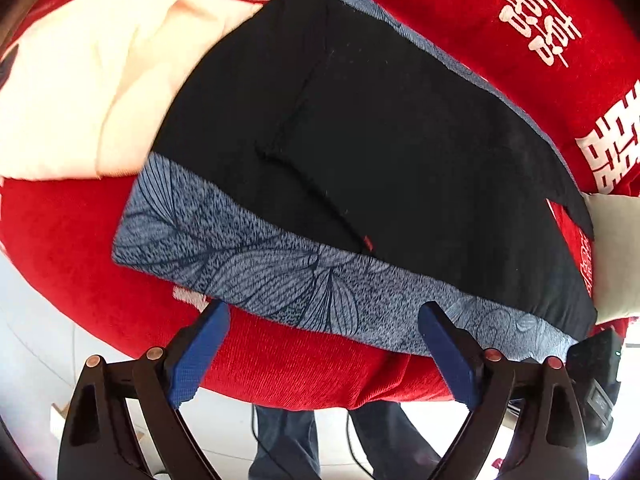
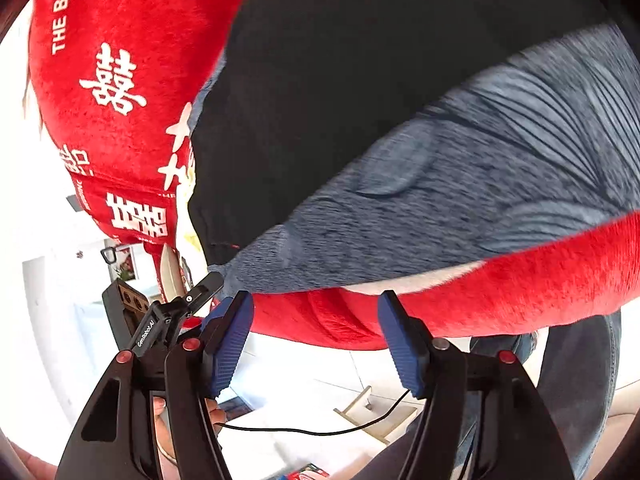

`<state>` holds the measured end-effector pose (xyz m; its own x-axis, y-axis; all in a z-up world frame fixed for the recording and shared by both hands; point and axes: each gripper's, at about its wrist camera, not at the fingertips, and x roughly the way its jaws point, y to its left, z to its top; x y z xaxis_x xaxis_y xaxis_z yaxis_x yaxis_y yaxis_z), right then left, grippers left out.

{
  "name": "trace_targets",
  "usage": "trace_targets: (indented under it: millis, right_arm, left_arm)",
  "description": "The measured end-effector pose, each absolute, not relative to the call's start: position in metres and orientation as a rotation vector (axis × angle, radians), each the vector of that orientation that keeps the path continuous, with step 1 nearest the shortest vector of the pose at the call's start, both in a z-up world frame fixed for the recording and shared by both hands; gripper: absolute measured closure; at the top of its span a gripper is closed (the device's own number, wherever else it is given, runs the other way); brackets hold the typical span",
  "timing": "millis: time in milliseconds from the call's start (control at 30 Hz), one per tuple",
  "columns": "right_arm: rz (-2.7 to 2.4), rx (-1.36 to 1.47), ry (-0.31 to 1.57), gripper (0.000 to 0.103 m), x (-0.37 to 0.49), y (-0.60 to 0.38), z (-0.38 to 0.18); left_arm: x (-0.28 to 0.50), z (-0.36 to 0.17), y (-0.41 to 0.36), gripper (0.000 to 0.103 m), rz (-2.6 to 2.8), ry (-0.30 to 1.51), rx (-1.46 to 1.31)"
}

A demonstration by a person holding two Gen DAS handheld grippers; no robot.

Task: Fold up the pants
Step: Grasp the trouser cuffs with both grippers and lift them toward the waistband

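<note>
Lying flat on plush red cloth [image 1: 80,240]: black pants [image 1: 380,140], leaf-print blue band; left tool [image 1: 324,320] wide, empty; right tool [image 2: 316,312] wide, empty.

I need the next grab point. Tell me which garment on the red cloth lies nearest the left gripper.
The blue leaf-print one: its edge lies just ahead of the open left gripper. The black garment lies on top of it, and the cream one farther back.

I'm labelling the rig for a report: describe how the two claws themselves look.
Left claw: glossy black triangular arms with cut-outs, copper-coloured round rivets, and ribbed blue rectangular pads. Right claw: same black arms, red and silver rivets, ribbed blue pads; a thin black cable runs beneath it.
</note>
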<state>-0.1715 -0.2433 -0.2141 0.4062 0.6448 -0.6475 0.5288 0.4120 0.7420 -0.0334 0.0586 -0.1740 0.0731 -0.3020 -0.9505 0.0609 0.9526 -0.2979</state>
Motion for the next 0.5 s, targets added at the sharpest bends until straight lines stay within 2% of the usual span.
trace_targets:
  millis: [200, 367, 400, 433, 500]
  right_arm:
    - [0.086, 1.330, 1.113, 0.034, -0.170, -0.259, -0.226]
    - [0.148, 1.378, 1.007, 0.037, -0.155, -0.263, -0.214]
    - [0.149, 1.393, 0.998, 0.043, -0.153, -0.264, -0.212]
    - [0.142, 1.407, 0.994, 0.058, -0.151, -0.267, -0.209]
    - [0.139, 1.421, 0.997, 0.071, -0.151, -0.271, -0.207]
  left_arm:
    - [-0.037, -0.185, 0.062, 0.006, -0.316, 1.509, -0.264]
    - [-0.035, -0.189, 0.055, 0.006, -0.330, 1.511, -0.303]
    - [-0.034, -0.190, 0.053, 0.006, -0.331, 1.513, -0.320]
    - [-0.034, -0.191, 0.051, 0.006, -0.332, 1.517, -0.340]
    - [-0.030, -0.194, 0.051, 0.006, -0.334, 1.522, -0.377]
